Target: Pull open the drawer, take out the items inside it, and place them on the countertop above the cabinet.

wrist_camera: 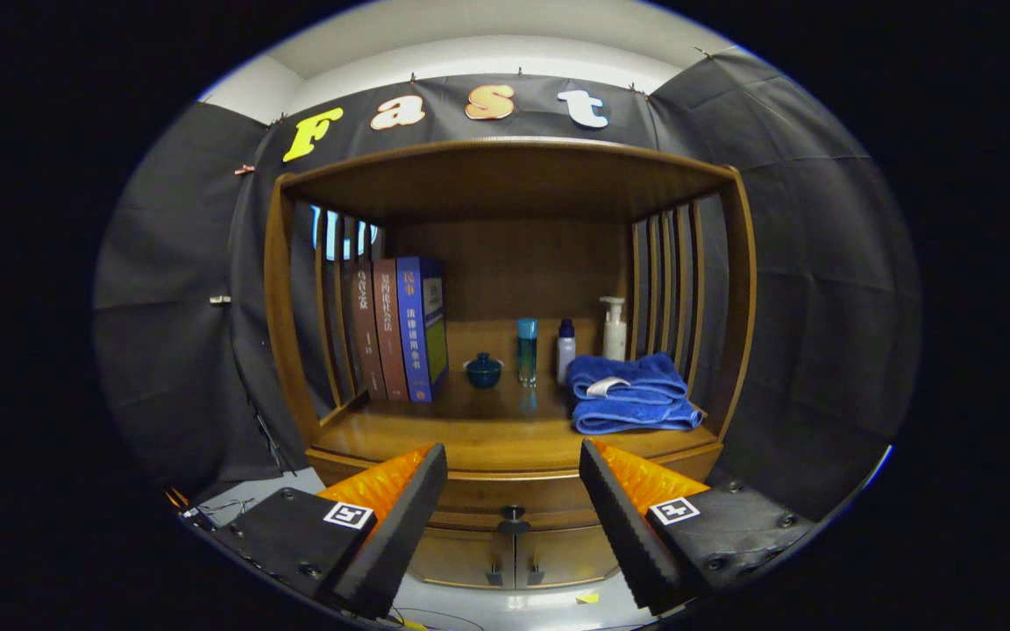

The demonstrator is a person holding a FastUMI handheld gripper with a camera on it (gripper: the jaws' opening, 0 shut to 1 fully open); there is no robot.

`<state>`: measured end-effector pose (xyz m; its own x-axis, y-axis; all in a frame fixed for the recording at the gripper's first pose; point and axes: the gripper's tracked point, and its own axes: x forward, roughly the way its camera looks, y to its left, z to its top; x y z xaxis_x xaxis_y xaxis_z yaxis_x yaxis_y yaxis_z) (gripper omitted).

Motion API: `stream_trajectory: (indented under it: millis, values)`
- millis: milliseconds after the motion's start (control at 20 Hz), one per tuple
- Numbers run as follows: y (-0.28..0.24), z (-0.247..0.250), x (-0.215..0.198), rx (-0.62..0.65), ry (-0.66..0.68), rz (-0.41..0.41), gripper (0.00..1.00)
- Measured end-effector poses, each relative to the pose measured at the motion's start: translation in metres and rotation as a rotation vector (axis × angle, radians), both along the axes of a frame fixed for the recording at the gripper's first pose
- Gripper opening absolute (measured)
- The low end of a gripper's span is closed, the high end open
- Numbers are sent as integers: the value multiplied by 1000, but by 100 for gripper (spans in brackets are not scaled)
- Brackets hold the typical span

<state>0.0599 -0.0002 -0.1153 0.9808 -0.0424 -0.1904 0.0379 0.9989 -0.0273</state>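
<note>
The task looks barely begun. The drawer under the table is shut, its contents hidden. The gripper hangs near the cabinet front with its jaws spread wide and empty, the drawer knob between them, untouched. Pulling, emptying and placing all remain to be done.

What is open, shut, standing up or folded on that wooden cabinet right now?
Gripper: jaws wide open, holding nothing, the drawer knob ahead between them.
Wooden drawer with dark round knob: shut.
Two lower cabinet doors: shut.
Folded blue towels: stacked on the countertop.
Three books: standing upright.
Small blue lidded cup: lid on.
White pump bottle: upright.
Teal tall bottle: upright.
</note>
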Motion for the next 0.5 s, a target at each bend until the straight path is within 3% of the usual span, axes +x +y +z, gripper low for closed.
stream_trajectory:
  millis: [500]
  values:
    - [-14,-109,39,59,162,-24,99]
